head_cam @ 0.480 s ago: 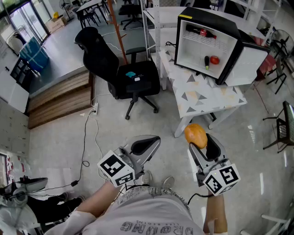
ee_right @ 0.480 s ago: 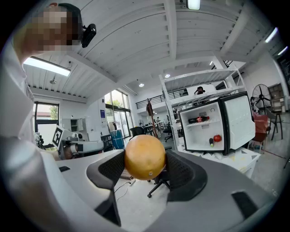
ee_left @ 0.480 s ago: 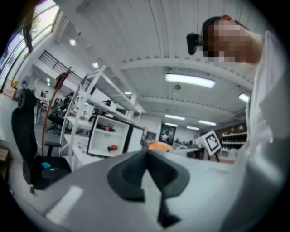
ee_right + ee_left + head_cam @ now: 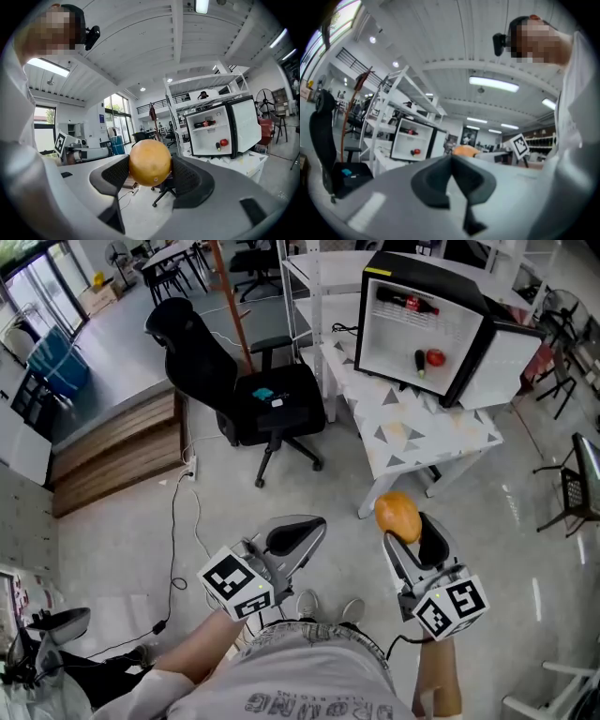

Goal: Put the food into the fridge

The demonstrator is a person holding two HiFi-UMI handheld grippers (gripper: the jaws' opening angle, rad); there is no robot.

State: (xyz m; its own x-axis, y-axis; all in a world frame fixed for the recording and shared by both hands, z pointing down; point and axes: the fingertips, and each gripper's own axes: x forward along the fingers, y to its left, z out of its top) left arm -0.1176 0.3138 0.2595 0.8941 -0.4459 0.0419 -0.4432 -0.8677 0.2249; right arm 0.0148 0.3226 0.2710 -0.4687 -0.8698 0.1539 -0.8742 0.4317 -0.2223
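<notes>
In the lower right of the head view, the right gripper [image 4: 410, 531] was clamped on one orange fruit [image 4: 397, 515], with its two jaws pressed on the fruit from both sides. The fruit was held in the air above the pale floor, well apart from the fridge [image 4: 441, 282]. In the right gripper view the orange fruit [image 4: 150, 162] sat in the middle of the frame between the dark ribbed pads. It was round, with a smooth yellow-orange skin and one tiny mark low on its front.

In the lower middle of the head view was the left gripper [image 4: 298, 532]. Its jaws were closed together with nothing between them, as the left gripper view also showed [image 4: 451, 159]. So there were two grippers and only one fruit carried.

In the upper right of the head view stood one fridge, black outside and white inside, on one white table [image 4: 412, 432] with a pattern of triangles. Its door [image 4: 506, 362] was swung open to the right. I counted three things inside. One bottle [image 4: 408, 304] lay on the upper shelf. One red round fruit [image 4: 436, 357] and one dark, long item [image 4: 420, 362] were just beside each other on the bottom.

In the upper left middle stood one black office chair [image 4: 253, 390].
</notes>
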